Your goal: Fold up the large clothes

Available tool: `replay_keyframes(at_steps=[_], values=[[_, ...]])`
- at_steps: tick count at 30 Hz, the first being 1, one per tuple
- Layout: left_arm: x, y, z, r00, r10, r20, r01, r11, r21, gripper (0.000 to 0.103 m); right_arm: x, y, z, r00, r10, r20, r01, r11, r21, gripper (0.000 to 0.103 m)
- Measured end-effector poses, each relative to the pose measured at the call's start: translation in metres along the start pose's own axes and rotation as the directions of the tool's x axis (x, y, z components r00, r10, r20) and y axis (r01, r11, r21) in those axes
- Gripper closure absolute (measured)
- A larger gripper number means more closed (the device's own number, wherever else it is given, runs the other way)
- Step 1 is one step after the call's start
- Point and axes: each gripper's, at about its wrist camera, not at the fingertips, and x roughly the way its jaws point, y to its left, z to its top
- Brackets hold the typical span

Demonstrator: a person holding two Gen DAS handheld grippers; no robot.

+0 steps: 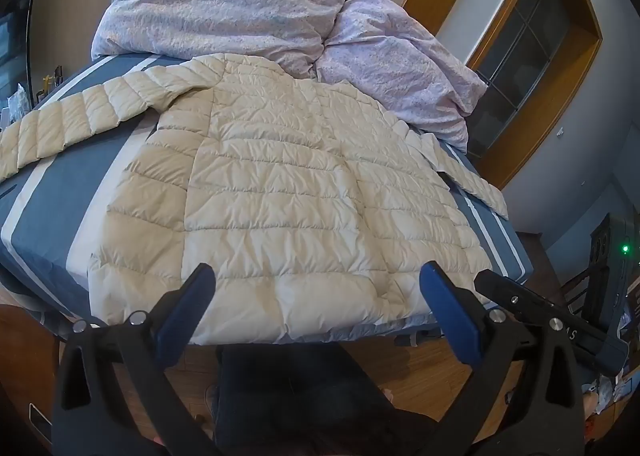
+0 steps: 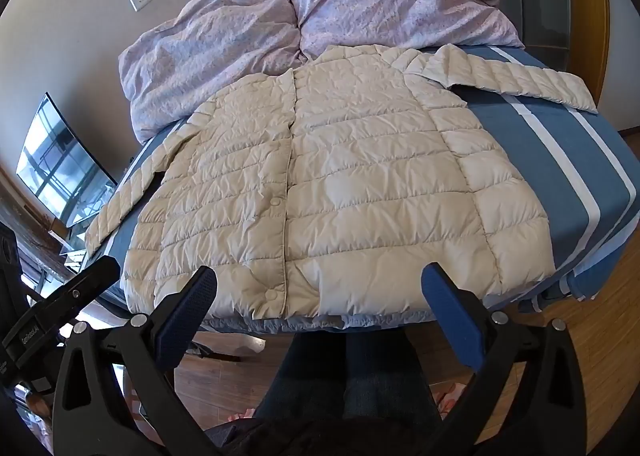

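Right wrist: cream quilted jacket (image 2: 320,192) flat, sleeves spread.

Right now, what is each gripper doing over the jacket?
Left gripper: open, holding nothing, above the hem of the cream jacket.
Right gripper: open, holding nothing, above the same hem.

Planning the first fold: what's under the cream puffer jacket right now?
The cream puffer jacket lies flat, front up, on the blue sheet with white stripes, which shows around it. Its collar end meets the lilac duvet. Whatever lies directly beneath the jacket is covered.
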Motion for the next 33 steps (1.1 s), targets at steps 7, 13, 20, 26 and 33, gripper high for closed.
replay_keyframes(at_steps=[7, 13, 20, 26, 33], values=[[0.0005, -0.0012, 0.0004, 1.0, 0.001, 0.002, -0.001, 1.0, 0.003, 0.002, 0.0, -0.0003, 0.0, 1.0, -0.001, -0.001, 0.001, 1.0, 0.0, 0.001], [0.0, 0.0003, 0.0001, 1.0, -0.002, 0.002, 0.002, 1.0, -0.001, 0.002, 0.0, -0.0005, -0.0001, 1.0, 0.0, 0.0, 0.0, 1.0, 0.001, 0.001], [-0.0002, 0.0, -0.0001, 1.0, -0.002, 0.005, 0.002, 1.0, 0.001, 0.002, -0.0003, -0.0008, 0.0, 1.0, 0.002, 0.0, -0.002, 1.0, 0.002, 0.001], [-0.0004, -0.0001, 0.0, 1.0, -0.002, 0.006, 0.002, 1.0, 0.001, 0.002, -0.0002, -0.0005, 0.0, 1.0, 0.002, -0.001, -0.002, 1.0, 0.002, 0.001], [-0.0002, 0.0, 0.0, 1.0, -0.003, 0.005, 0.003, 1.0, 0.001, 0.002, -0.0001, -0.0005, 0.0001, 1.0, 0.002, -0.001, -0.002, 1.0, 0.003, 0.001]])
